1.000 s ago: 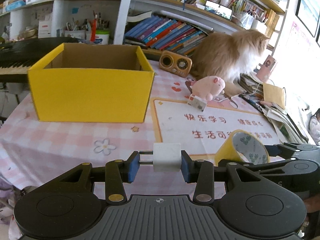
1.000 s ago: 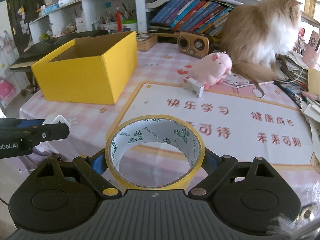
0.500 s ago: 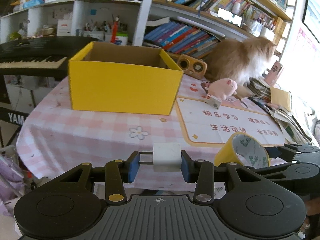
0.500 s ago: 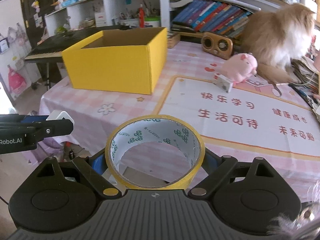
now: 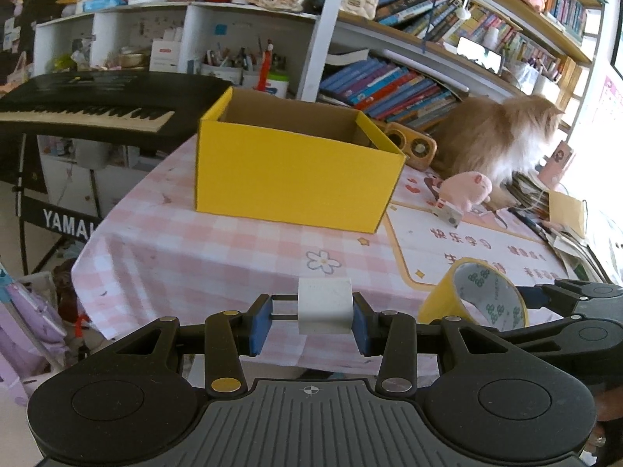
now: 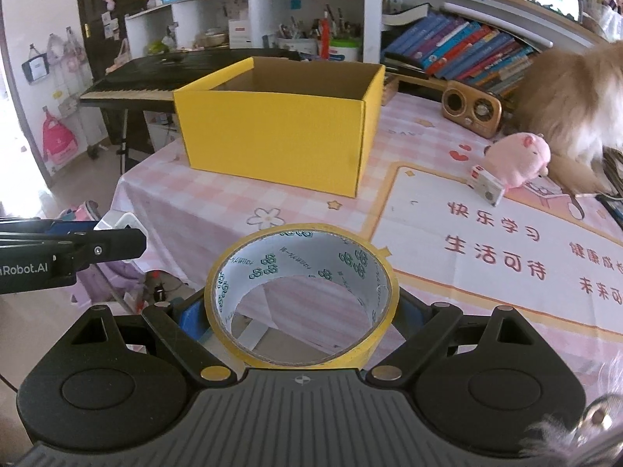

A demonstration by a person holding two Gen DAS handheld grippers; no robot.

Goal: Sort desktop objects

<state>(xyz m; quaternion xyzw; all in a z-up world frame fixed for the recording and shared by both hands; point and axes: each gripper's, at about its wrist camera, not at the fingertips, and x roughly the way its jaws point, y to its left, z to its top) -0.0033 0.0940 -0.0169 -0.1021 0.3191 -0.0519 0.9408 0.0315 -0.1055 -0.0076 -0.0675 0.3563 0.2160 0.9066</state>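
My left gripper is shut on a small white block, held in the air off the table's near edge. My right gripper is shut on a yellow tape roll, also held off the near edge; the roll shows at the right of the left wrist view. The open yellow cardboard box stands on the pink checked tablecloth, ahead and further in; it also shows in the right wrist view. Its inside looks empty as far as I see.
A pink plush pig, a small white card box, a wooden speaker and a fluffy orange cat are at the back right. A printed mat lies right. A keyboard piano stands left; bookshelves behind.
Both grippers have pulled back and away from the table, still holding the block and the tape. The box and table now look further off.
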